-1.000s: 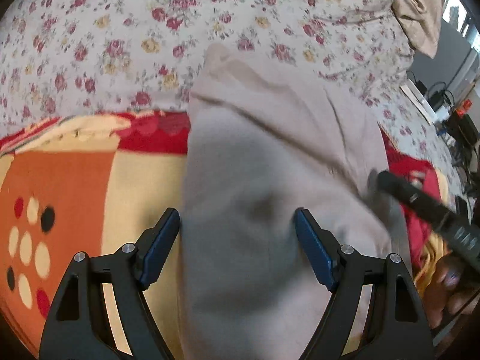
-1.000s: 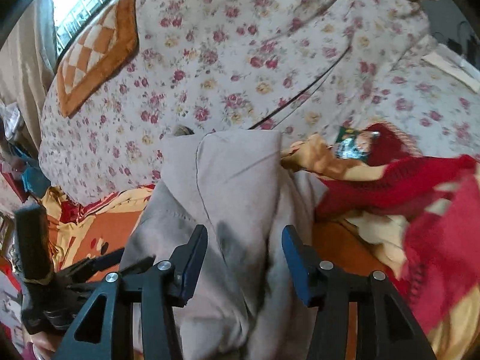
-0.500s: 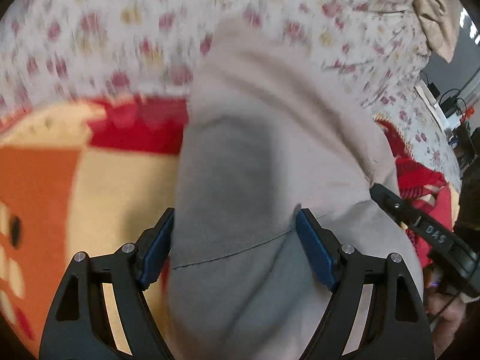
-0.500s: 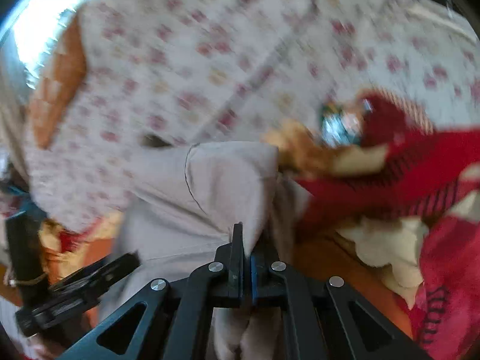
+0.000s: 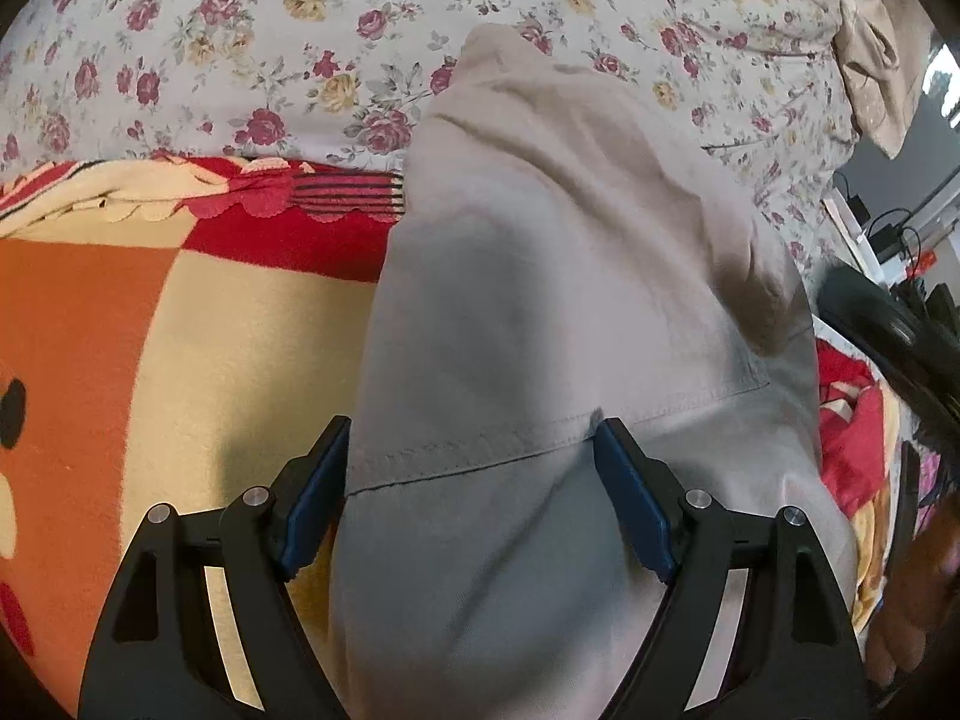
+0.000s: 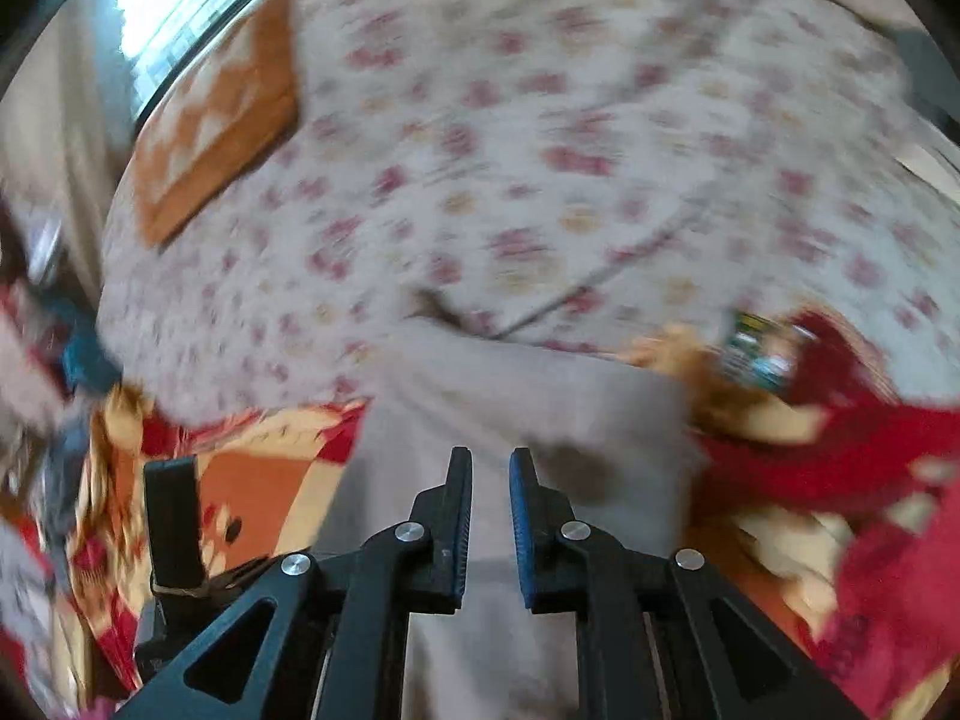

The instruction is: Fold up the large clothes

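floral bedsheet (image 5: 240,60) and blanket (image 5: 180,330) under grey garment (image 5: 540,300); both grippers' fingers (image 5: 315,501) parted, gripping nothing.

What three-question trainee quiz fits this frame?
1. True or false: the left gripper is shut on the garment.
2. The garment's far end lies on: A) floral sheet B) bare floor C) wooden table.
3. Fill in: left of the garment, in the left wrist view, lies an orange, cream and red ____.

Key: 1 false, its jaws stand wide; 2 A; 3 blanket.
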